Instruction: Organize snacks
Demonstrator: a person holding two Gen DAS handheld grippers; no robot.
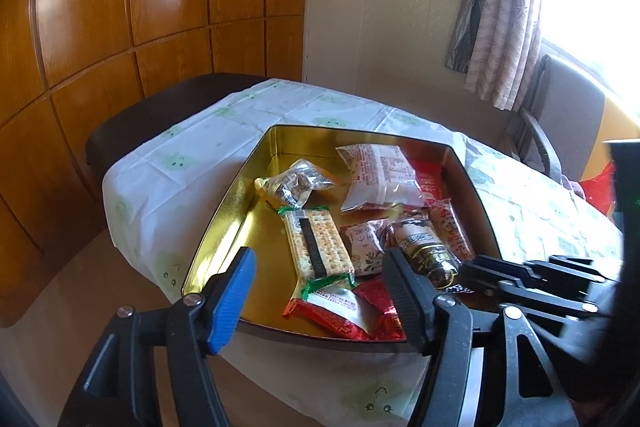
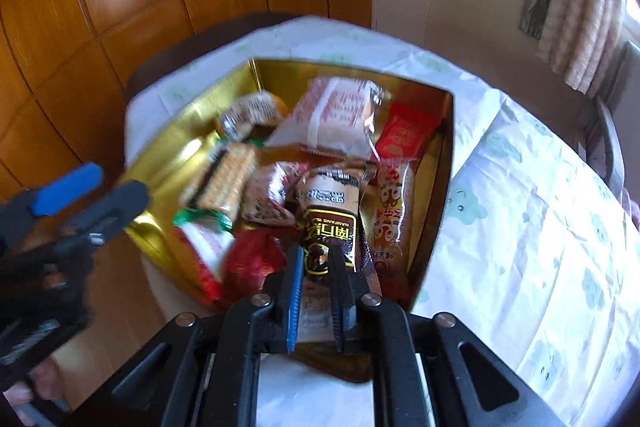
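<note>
**Inspector:** Nearest the lens, right gripper (image 2: 316, 283) has its jaws pinched on the near end of the brown snack packet (image 2: 330, 223). Left gripper (image 1: 320, 291) stands about half open and empty over the tin's near rim.

**Assessor:** Location?

**Inspector:** Packet is in the gold tin (image 1: 224, 211) on the white-clothed table (image 1: 168, 167), among other wrappers.

**Assessor:** Handling?

**Inspector:** Judged light, soft and crinkly, its film slippery; the end grip suits. Long axis runs away from the right camera, far end pointing into the tin.
</note>
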